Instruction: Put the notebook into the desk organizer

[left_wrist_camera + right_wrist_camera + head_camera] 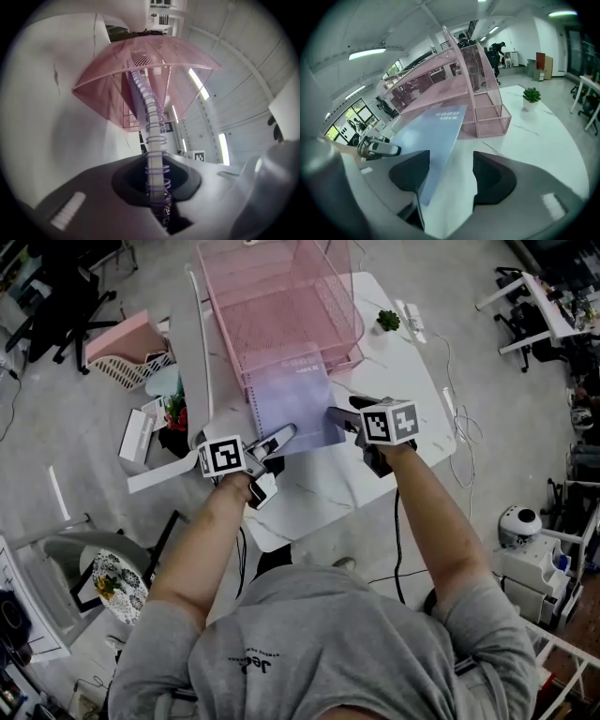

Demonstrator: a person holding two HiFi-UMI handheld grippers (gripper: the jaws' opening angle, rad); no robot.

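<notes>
A lavender spiral notebook [295, 399] has its far edge at the mouth of the pink mesh desk organizer [281, 296]. The left gripper [281, 439] is clamped on the notebook's wire spine. The right gripper [339, 418] has its jaws apart, with the notebook's near corner loose between them. Gripped on one side only, the notebook could swing and snag on the organizer's mesh.

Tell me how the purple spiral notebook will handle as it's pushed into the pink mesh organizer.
The notebook will probably flex: only the left gripper clamps it, at the spiral edge, so the free side may sag. It looks thin and light for its size. The wire coils could snag on the pink mesh organizer.
</notes>
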